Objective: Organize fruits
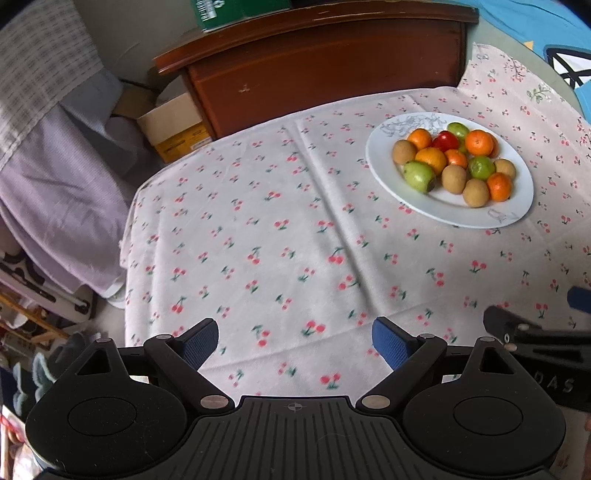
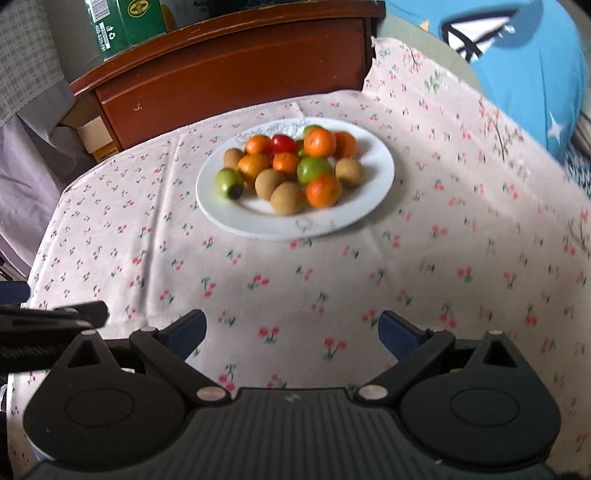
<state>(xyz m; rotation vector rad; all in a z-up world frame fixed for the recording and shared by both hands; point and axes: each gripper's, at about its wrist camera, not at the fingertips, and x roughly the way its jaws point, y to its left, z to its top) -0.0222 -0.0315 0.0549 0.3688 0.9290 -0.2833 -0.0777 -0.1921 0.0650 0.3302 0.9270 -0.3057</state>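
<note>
A white plate (image 1: 384, 173) stands on the cherry-print tablecloth, at the upper right in the left wrist view and at the upper middle in the right wrist view (image 2: 373, 192). It holds a pile of fruit: several oranges (image 2: 323, 190), brown kiwis (image 2: 287, 198), green fruits (image 2: 313, 169) and a red tomato (image 2: 283, 144). My left gripper (image 1: 294, 343) is open and empty over the cloth, well short and left of the plate. My right gripper (image 2: 292, 334) is open and empty, short of the plate.
The cherry-print tablecloth (image 1: 258, 240) covers the table. A brown wooden cabinet (image 1: 325, 70) with a green box (image 2: 125, 26) stands behind it. Cardboard boxes (image 1: 173, 125) and hanging cloth lie left. Blue bedding (image 2: 524, 66) lies at the right.
</note>
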